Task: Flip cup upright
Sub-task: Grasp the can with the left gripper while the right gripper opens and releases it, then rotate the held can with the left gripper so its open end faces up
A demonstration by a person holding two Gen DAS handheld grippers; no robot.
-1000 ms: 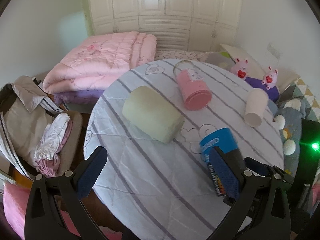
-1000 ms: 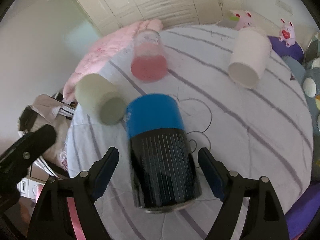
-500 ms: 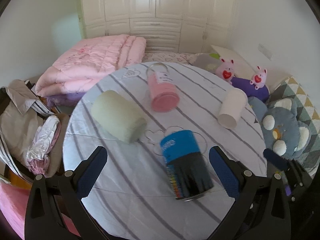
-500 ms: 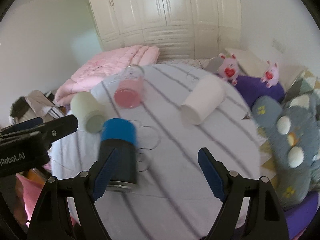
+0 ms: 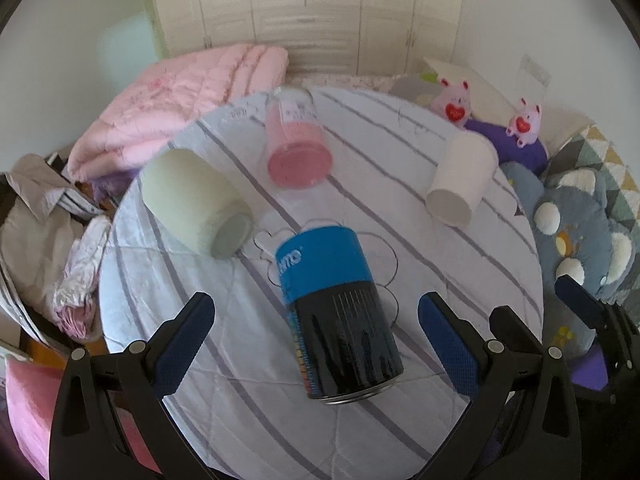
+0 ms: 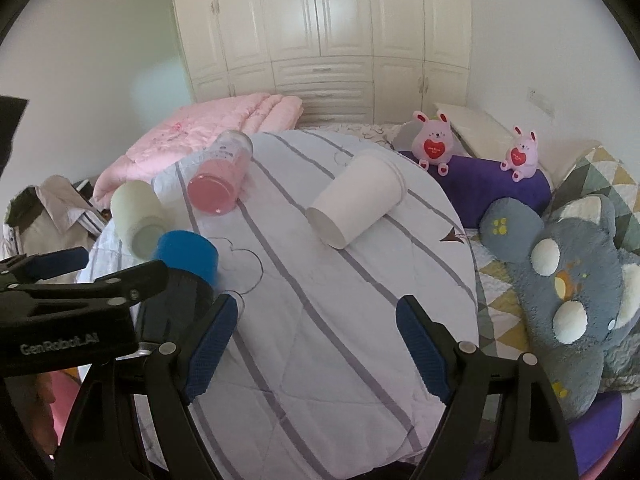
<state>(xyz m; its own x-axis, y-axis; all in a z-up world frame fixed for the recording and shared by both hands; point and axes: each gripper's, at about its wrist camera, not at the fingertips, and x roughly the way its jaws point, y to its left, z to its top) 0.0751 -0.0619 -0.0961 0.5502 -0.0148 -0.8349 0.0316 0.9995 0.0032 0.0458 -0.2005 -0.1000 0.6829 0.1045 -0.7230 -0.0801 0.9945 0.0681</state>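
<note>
Several cups lie on their sides on a round table [image 5: 248,420] with a striped white cloth. A blue and black cup [image 5: 338,316] lies nearest, between the fingers of my open left gripper [image 5: 316,340], untouched. A pale green cup [image 5: 192,200], a pink cup [image 5: 296,144] and a white cup [image 5: 460,180] lie beyond. My right gripper [image 6: 316,344] is open and empty over the table's right side, with the white cup [image 6: 356,196] ahead. The blue cup [image 6: 186,258] shows at its left behind the left gripper's body [image 6: 68,312].
A folded pink quilt [image 5: 176,100] lies behind the table. Clothes [image 5: 48,232] are piled at the left. Plush toys [image 6: 576,280] and a purple cushion [image 6: 480,188] sit on the bed at the right. White wardrobes [image 6: 320,32] line the back wall.
My left gripper moved in so the blue cup now lies between its fingers. My right gripper swung right, away from the blue cup, and now faces the white cup.
</note>
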